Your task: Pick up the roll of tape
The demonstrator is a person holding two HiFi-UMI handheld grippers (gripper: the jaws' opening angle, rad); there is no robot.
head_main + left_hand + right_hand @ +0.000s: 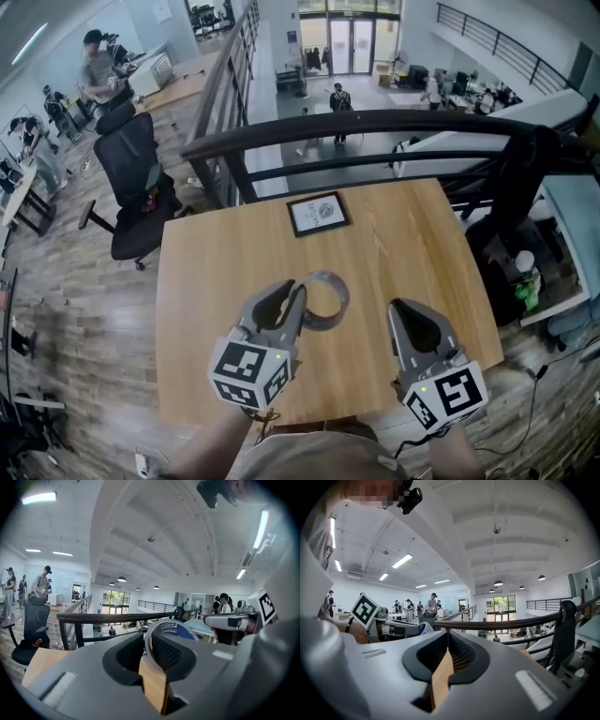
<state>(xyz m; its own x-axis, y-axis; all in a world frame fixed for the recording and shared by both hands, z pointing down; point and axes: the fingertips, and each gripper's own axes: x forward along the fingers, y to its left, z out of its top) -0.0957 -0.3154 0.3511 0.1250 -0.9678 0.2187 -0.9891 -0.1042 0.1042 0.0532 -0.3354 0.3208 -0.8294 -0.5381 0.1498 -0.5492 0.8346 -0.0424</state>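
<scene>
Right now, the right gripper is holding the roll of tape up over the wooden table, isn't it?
Not quite. It is the left gripper that is holding the roll of tape up over the wooden table. The left gripper view shows the tape pinched between its jaws; the right gripper is closed on nothing.

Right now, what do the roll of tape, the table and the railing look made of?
Roll of tape: a thin greyish band with a slight sheen, likely plastic film; the inner face is blue and printed, possibly a card core.
Table: light wood grain, matte; solid wood, veneer or laminate, can't tell which.
Railing: dark, smooth, rounded top rail; probably painted metal, not certain.
</scene>
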